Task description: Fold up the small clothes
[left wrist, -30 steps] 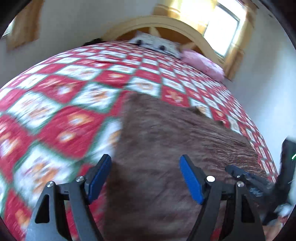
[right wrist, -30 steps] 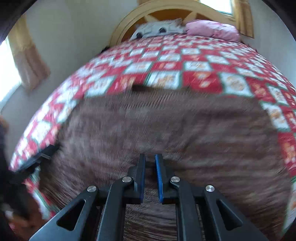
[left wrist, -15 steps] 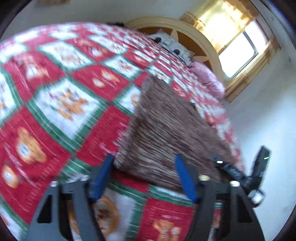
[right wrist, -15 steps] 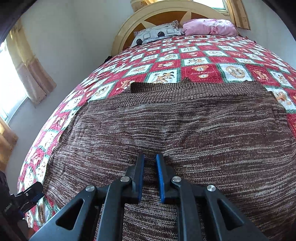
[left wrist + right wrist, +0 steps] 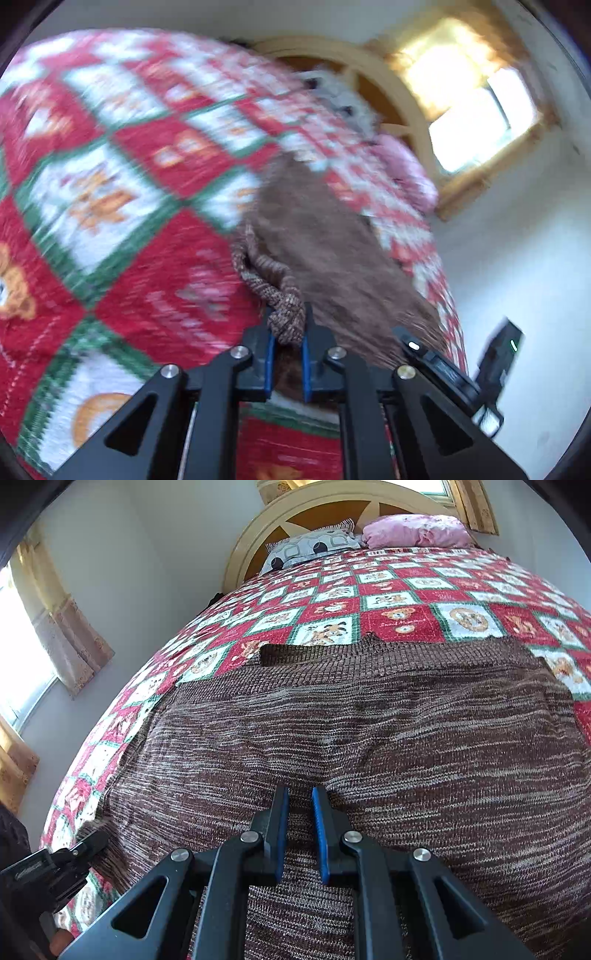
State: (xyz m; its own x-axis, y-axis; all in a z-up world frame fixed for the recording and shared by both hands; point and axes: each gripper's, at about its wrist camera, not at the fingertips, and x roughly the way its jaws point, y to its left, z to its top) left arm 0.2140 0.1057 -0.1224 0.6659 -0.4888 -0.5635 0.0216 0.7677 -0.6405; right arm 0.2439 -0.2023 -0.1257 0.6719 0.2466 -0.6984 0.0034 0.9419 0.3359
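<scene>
Your brown knitted sweater (image 5: 388,746) lies flat on the bed w/ the red, white & green checked quilt (image 5: 399,602). It's soft, floppy & light, so grab it at edges & corners.

Left gripper (image 5: 286,341) is closing on a bunched corner; a sec ago it was wide apart. Right gripper (image 5: 300,814) is pinched on the near hem, same as before.

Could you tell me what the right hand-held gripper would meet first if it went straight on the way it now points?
Most likely the brown knitted sweater itself: the right hand-held gripper points down into the knit spread over the checked bedspread, though depth is hard to judge.
</scene>
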